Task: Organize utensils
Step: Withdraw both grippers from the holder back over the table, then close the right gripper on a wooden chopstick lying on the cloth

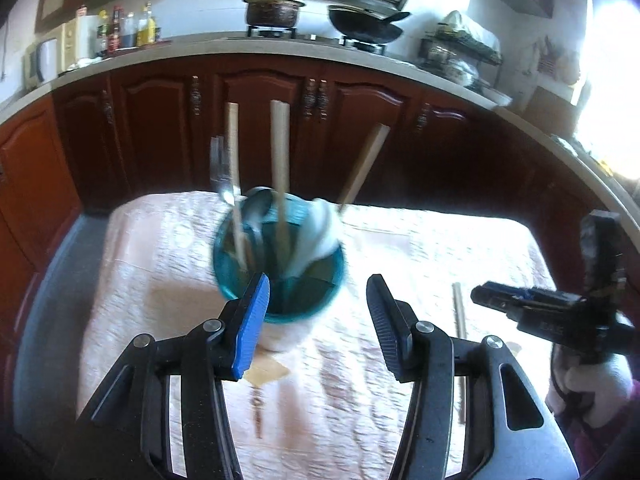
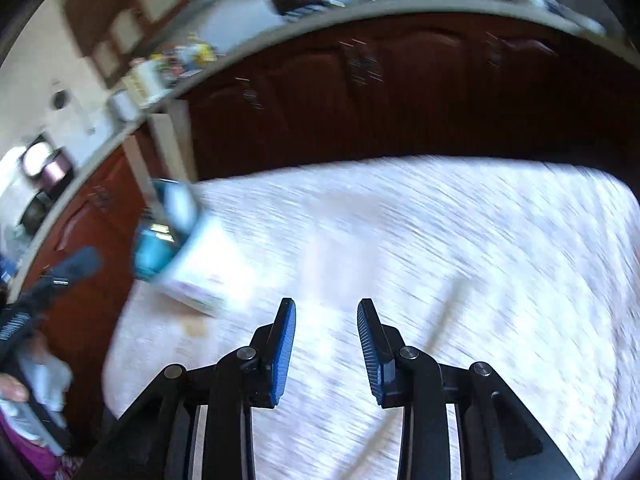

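Note:
A blue-rimmed utensil cup (image 1: 280, 276) stands on the cloth-covered table (image 1: 400, 264). It holds three wooden chopsticks (image 1: 280, 152), a fork, a metal spoon (image 1: 256, 208) and a white spoon (image 1: 316, 232). My left gripper (image 1: 318, 312) is open and empty, just in front of the cup. One more chopstick (image 1: 460, 336) lies on the cloth to the right, below my right gripper (image 1: 480, 294). In the blurred right wrist view my right gripper (image 2: 326, 320) is open and empty, with the lying chopstick (image 2: 444, 320) to its right and the cup (image 2: 168, 236) at the left.
Red-brown kitchen cabinets (image 1: 256, 120) and a counter with a pot (image 1: 274, 8), a wok (image 1: 366, 24) and bottles (image 1: 128, 28) run behind the table. The table's far edge is just beyond the cup. The right wrist view is heavily motion-blurred.

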`<state>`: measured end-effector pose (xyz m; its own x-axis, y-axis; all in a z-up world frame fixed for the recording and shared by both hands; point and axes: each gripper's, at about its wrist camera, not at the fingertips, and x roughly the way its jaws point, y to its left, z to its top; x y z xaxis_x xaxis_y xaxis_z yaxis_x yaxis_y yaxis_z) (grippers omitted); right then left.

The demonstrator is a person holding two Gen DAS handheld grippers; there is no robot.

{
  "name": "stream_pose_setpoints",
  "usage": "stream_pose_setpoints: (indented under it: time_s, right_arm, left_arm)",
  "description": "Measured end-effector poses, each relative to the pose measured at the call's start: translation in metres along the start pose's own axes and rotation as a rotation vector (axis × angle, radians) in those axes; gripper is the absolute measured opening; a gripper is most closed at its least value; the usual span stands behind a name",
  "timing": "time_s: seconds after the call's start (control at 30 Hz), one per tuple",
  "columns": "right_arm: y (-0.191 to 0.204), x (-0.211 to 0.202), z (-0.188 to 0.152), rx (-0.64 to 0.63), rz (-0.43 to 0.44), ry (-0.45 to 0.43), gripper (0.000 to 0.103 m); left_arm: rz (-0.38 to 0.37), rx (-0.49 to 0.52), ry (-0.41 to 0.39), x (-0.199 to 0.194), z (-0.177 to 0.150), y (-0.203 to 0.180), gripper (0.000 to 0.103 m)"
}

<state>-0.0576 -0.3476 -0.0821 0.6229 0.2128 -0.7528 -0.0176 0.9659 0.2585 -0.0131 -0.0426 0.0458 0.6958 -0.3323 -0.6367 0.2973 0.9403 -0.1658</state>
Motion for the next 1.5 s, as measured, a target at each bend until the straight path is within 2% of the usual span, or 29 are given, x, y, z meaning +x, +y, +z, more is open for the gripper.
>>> stream_pose_setpoints:
  time_s: [0.17, 0.27, 0.4, 0.6, 0.9, 1.0, 1.03, 1.17, 1.3, 1.43, 1.5]
  right_arm:
    - [-0.077, 0.016, -0.034, 0.129, -0.133, 0.105, 0.03]
    - [-0.095, 0.023, -0.042, 0.189, -0.09, 0.122, 0.03]
    - [-0.09, 0.037, -0.038, 0.182, -0.063, 0.126, 0.029]
    - [-0.083, 0.067, -0.031, 0.161, -0.06, 0.152, 0.021]
    - [-0.068, 0.089, -0.019, 0.133, -0.048, 0.163, 0.017]
    - [-0.076, 0.077, -0.023, 0.175, -0.016, 0.142, 0.012]
    - [-0.079, 0.071, -0.026, 0.186, -0.007, 0.132, 0.007]
    - [-0.101, 0.046, -0.044, 0.248, 0.025, 0.105, 0.007]
    - [-0.119, 0.031, -0.057, 0.275, -0.021, 0.107, 0.007]
    - [-0.134, 0.023, -0.057, 0.258, -0.124, 0.108, 0.007]
    - [-0.142, 0.021, -0.055, 0.268, -0.106, 0.12, 0.009]
  left_arm:
    - [-0.04, 0.034, 0.045, 0.011, -0.012, -0.023, 0.05]
    - [-0.056, 0.052, 0.089, 0.023, -0.021, -0.036, 0.05]
    - [-0.069, 0.071, 0.132, 0.036, -0.029, -0.049, 0.05]
    - [-0.071, 0.084, 0.158, 0.045, -0.03, -0.057, 0.05]
    - [-0.082, 0.048, 0.205, 0.066, -0.032, -0.054, 0.05]
    - [-0.093, 0.059, 0.212, 0.069, -0.035, -0.061, 0.05]
    - [-0.097, 0.065, 0.213, 0.07, -0.035, -0.063, 0.05]
    - [-0.113, 0.074, 0.235, 0.083, -0.035, -0.072, 0.05]
    - [-0.155, 0.065, 0.277, 0.103, -0.034, -0.089, 0.05]
    - [-0.211, 0.061, 0.311, 0.123, -0.029, -0.114, 0.05]
    - [-0.234, 0.054, 0.339, 0.137, -0.027, -0.128, 0.05]
